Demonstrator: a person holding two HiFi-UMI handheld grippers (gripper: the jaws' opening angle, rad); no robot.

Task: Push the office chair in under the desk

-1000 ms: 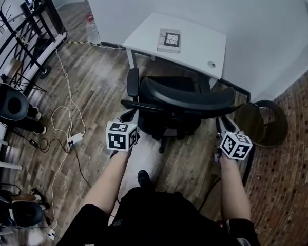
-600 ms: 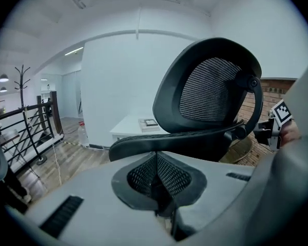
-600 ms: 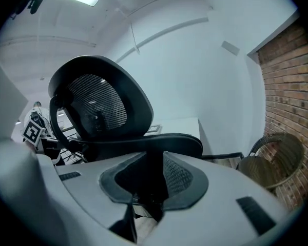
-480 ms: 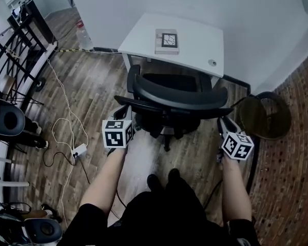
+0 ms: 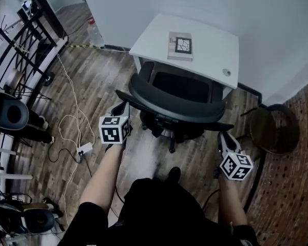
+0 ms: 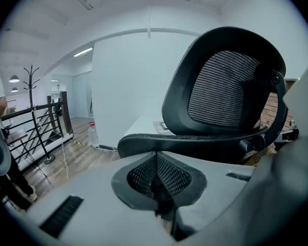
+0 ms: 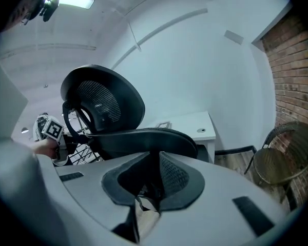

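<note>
The office chair (image 5: 175,102) has rolled forward, its seat now partly beneath the white surface (image 5: 211,45), with the left gripper (image 5: 122,108) clenched empty and the right gripper (image 5: 223,136), jaws just closing on nothing, behind its armrests, so a short push likely remains.

We see a wood-plank floor (image 5: 100,83) carrying a white worktop (image 5: 210,37) set against the wall. On the worktop lies a flat box (image 5: 181,45) with a square marker on top, and a small round port (image 5: 226,72) sits near its right corner. The office chair (image 5: 174,99) stands on the floor, its seat at the worktop's near edge. To the left, a white power strip (image 5: 85,148) lies on its cable, and a bottle (image 5: 92,32) stands by the wall.
</note>
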